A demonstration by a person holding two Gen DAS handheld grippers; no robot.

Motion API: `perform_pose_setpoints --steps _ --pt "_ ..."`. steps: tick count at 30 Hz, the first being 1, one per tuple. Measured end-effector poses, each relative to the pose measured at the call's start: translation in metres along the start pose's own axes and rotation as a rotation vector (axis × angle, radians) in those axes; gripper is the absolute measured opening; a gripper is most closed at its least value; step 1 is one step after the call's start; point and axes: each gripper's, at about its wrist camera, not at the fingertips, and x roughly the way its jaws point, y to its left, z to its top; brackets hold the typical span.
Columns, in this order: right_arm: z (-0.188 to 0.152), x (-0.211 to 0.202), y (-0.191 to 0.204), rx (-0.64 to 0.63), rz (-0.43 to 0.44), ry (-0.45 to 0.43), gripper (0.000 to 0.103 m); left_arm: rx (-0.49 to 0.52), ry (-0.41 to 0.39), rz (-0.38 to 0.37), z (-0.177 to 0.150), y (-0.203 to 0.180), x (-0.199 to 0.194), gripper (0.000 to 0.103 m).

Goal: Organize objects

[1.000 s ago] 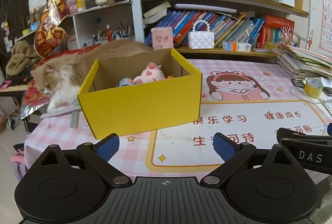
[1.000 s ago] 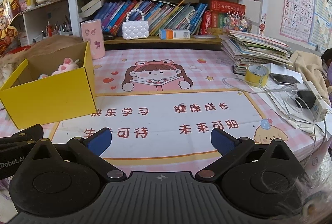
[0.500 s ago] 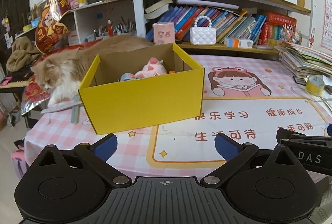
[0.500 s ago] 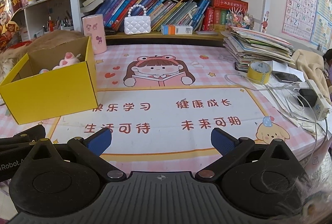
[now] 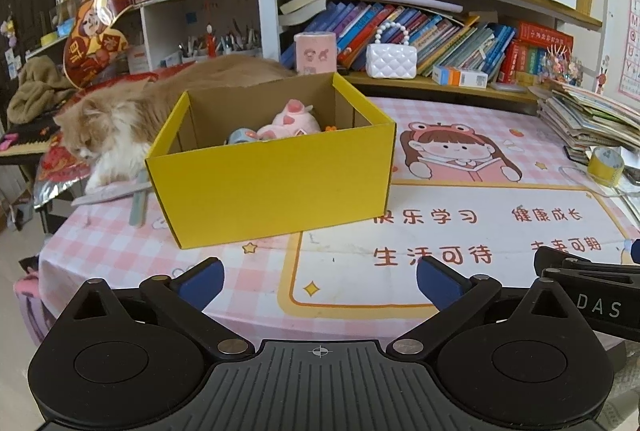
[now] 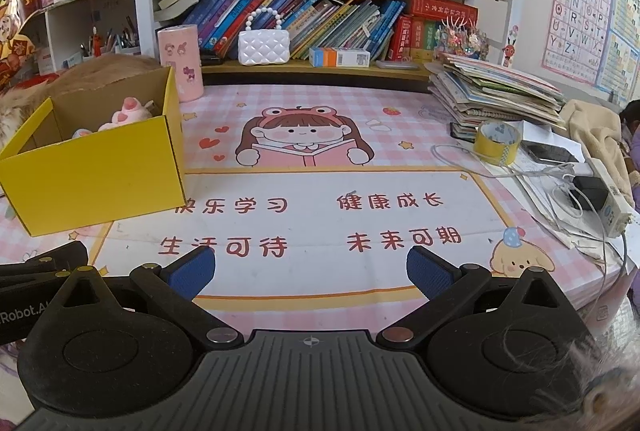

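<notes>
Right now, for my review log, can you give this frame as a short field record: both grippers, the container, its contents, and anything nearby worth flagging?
left hand-held gripper: open, empty, above the near table edge
right hand-held gripper: open, empty, over the printed mat
container: yellow box, open top, on the table's left side
contents: pink plush toy and a tape roll; anything else is hidden
flag: cat lying behind the box
loose item: yellow tape roll on the table's right side, near the stacked books

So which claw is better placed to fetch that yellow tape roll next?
Probably the right claw: the tape lies on its right-hand side, while the left claw faces the box. Both are open and empty.
</notes>
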Motion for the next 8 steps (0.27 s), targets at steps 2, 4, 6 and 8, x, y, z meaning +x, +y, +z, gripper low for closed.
perform_pose_setpoints --steps 2,4,6,8 --pt "0.0000 0.0003 -0.0004 0.001 0.003 0.000 0.103 0.000 -0.006 -0.001 0.0001 0.0001 -0.0002 0.103" --pt "-0.0002 0.0013 -0.0001 -0.004 0.001 0.003 0.103 0.002 -0.008 -0.006 0.0005 -0.0009 0.0005 0.103" --pt "0.0001 0.0025 -0.0009 -0.008 0.001 0.007 0.103 0.002 -0.007 -0.005 0.0009 -0.0015 0.0011 0.103" --pt "0.0007 0.0033 -0.0011 -0.011 0.004 0.007 0.103 -0.006 -0.005 -0.011 0.0012 -0.0012 0.0014 0.103"
